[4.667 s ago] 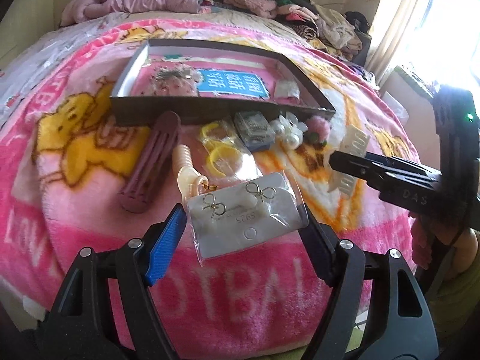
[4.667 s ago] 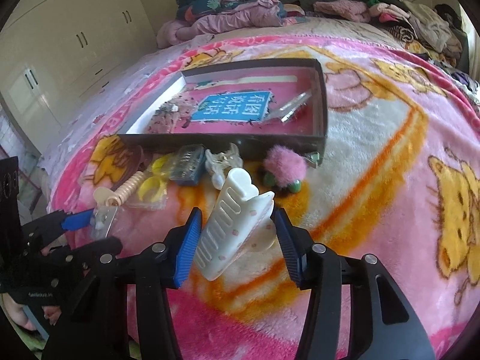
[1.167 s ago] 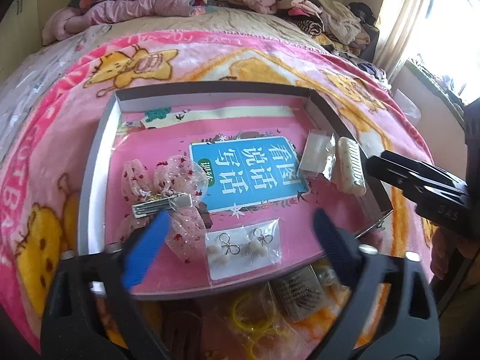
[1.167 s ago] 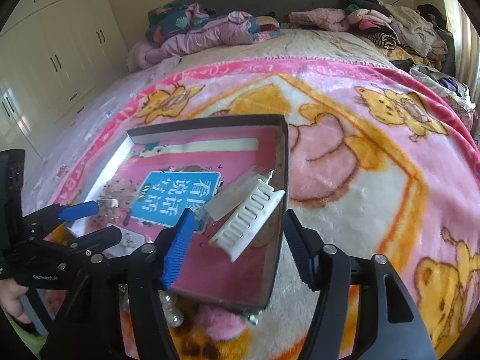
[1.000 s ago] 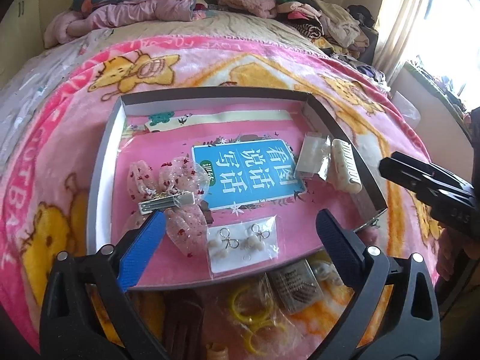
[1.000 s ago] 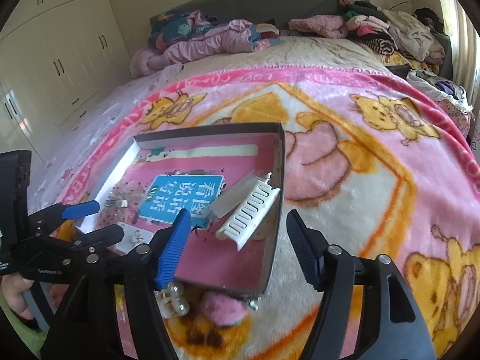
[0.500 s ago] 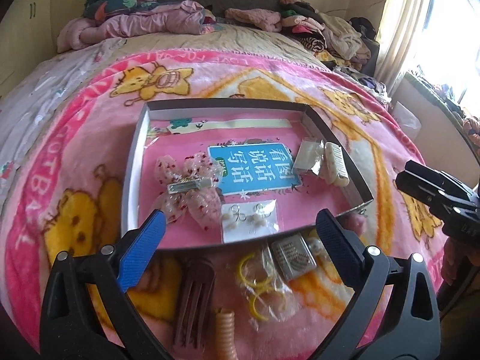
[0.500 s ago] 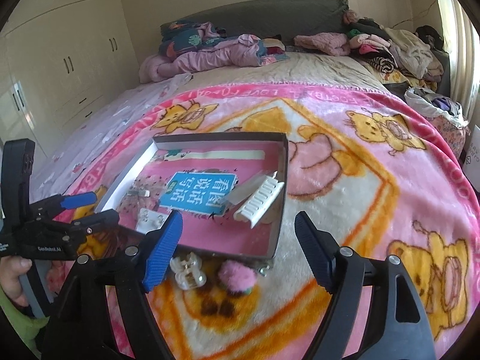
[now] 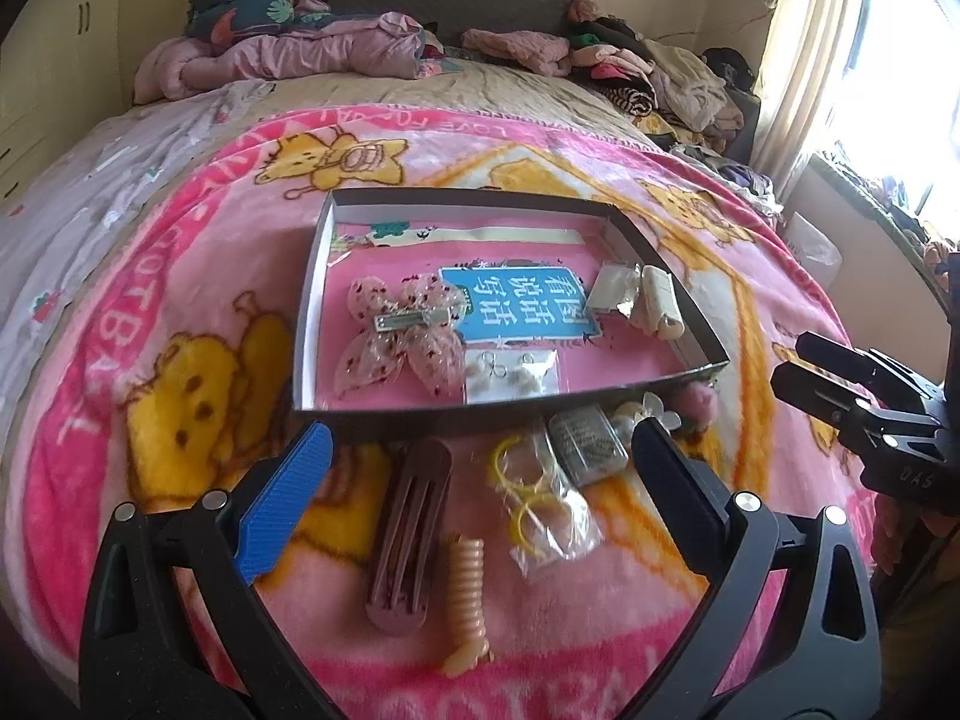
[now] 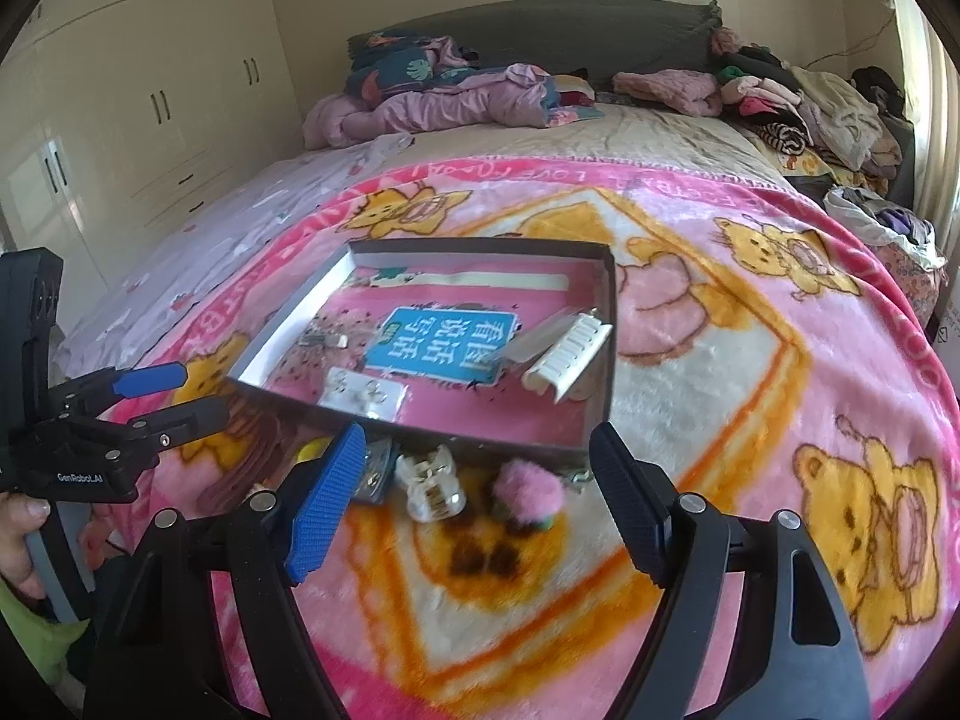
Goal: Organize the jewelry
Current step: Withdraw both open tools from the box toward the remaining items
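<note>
The shallow box (image 9: pixel 312 300) on the bed's pink blanket (image 9: pixel 120 312) now holds the earring card (image 9: pixel 511 373) and the white claw clip (image 10: pixel 567 357), both carried a few seconds ago. Left tool (image 9: pixel 477 468) and right tool (image 10: pixel 474 495) have drawn back, jaws wide, nothing between them. Judged next: brown clip (image 9: pixel 408 525), coil tie (image 9: pixel 467 594), yellow bands (image 9: pixel 528 495), still outside.
</note>
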A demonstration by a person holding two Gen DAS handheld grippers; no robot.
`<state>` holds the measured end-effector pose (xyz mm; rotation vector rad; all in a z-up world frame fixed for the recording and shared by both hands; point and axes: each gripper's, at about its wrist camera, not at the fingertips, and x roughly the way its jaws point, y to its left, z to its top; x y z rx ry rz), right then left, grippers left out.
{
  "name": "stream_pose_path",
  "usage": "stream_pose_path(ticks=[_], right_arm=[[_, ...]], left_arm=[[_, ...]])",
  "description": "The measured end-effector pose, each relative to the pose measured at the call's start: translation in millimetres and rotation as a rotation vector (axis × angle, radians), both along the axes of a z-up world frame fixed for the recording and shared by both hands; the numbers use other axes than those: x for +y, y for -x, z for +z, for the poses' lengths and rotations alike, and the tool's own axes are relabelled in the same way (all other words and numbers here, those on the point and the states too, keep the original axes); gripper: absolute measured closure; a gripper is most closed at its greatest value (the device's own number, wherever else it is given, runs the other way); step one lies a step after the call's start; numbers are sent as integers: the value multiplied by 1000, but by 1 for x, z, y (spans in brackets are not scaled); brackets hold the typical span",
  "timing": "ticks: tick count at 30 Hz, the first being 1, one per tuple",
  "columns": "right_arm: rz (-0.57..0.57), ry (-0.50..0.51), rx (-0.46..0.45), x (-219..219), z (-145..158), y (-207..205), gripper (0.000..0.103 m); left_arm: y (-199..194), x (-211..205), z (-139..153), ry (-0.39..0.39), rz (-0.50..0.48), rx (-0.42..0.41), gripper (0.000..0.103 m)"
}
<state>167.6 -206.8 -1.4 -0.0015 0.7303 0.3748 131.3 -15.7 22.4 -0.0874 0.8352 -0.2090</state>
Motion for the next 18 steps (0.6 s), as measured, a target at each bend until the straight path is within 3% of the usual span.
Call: stream_pose_path(ticks=[18], right_arm=[[70, 28, 0, 20, -8, 29, 28]], left_arm=[[43, 12, -7, -2, 21, 0, 11]])
